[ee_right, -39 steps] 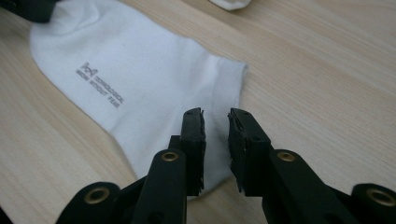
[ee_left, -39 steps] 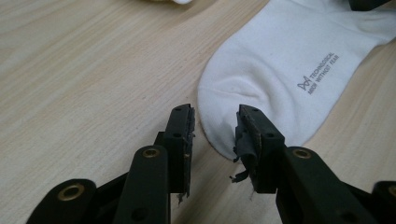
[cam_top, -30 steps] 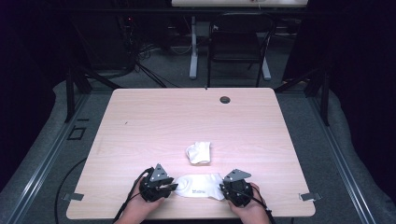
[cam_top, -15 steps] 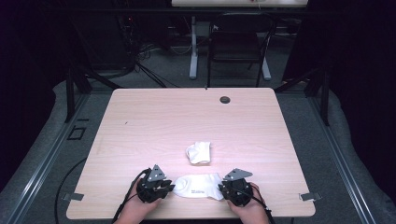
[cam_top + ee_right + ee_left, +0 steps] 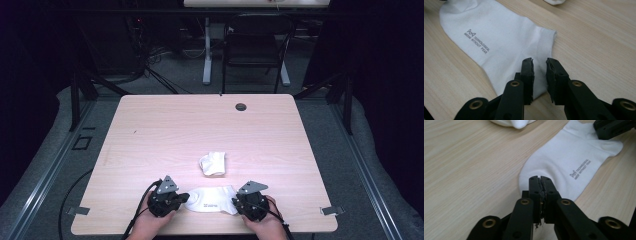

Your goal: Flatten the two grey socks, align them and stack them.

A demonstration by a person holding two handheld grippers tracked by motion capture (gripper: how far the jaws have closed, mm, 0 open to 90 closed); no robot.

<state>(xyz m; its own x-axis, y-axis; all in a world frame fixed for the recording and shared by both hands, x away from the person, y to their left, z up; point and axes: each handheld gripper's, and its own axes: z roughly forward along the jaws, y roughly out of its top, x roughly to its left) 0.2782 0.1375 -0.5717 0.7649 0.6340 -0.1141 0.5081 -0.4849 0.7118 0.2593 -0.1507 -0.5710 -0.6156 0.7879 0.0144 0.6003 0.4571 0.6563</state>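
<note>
Here a flat white sock (image 5: 210,200) lies between left tongs (image 5: 181,198) and right tongs (image 5: 235,202)

Left claw (image 5: 540,180) has its jaws pressed together; right claw (image 5: 539,62) holds its jaws slightly apart.

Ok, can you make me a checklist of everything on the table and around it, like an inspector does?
Surface: light wooden table with a small dark round fitting near the far edge.
Job's things: flat white sock with grey lettering, lying at the near edge; bunched white sock just beyond it, apart from it.
Clutter: nothing seen.
Grippers: left gripper, jaws together at the sock's toe end, and whether cloth is pinched can't be told; right gripper, jaws apart over the cuff end.
Cables: black cable trailing from the left gripper off the near edge; tangled cables on the floor behind.
Surroundings: dark chair, grey floor, dark room.
</note>
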